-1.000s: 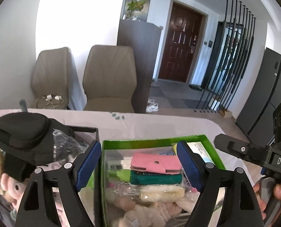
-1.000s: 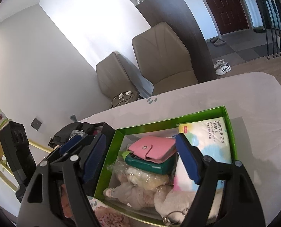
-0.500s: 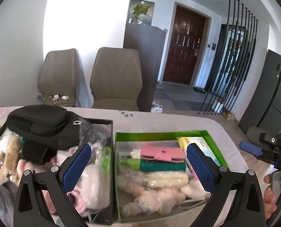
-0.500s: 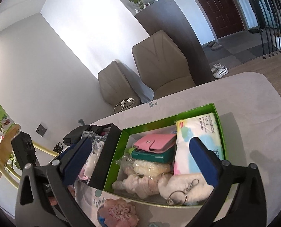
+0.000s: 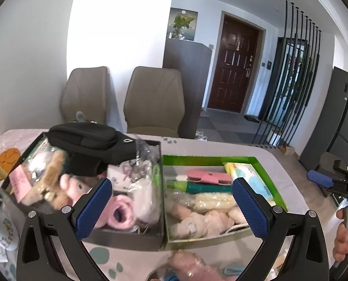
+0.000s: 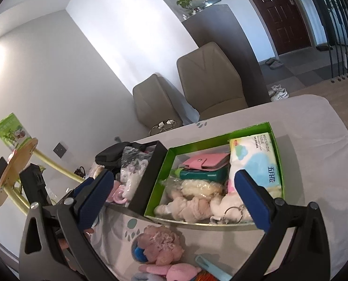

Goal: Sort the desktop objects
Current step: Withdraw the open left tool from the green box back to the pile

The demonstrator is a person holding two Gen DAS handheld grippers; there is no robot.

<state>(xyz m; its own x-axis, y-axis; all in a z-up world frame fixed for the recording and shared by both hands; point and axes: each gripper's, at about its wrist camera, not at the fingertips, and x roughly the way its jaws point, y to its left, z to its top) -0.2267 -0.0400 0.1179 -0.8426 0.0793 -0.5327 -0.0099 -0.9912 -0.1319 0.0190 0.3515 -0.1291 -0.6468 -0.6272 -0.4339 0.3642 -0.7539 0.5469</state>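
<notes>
On the pale surface (image 6: 319, 140) a black box (image 5: 127, 238) and a green box (image 5: 267, 171) sit side by side, touching, the green one at 3 o'clock of the black. A black pouch (image 5: 89, 145) lies atop the black box's heaped toys; a tissue pack (image 6: 256, 161) fills the green box's right side. Both the left hand-held gripper (image 5: 174, 206) and the right hand-held gripper (image 6: 174, 199) hover spread and empty, a pink plush (image 6: 159, 245) loose at 6 o'clock.

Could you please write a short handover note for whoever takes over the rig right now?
Left gripper: open, empty, above the two boxes.
Right gripper: open, empty.
Green box holds pink wallet, tissue pack and plush toys.
Black box, touching its left side, is heaped, with a black pouch on top.
Left to sort: pink plush items on the table before the boxes.
</notes>
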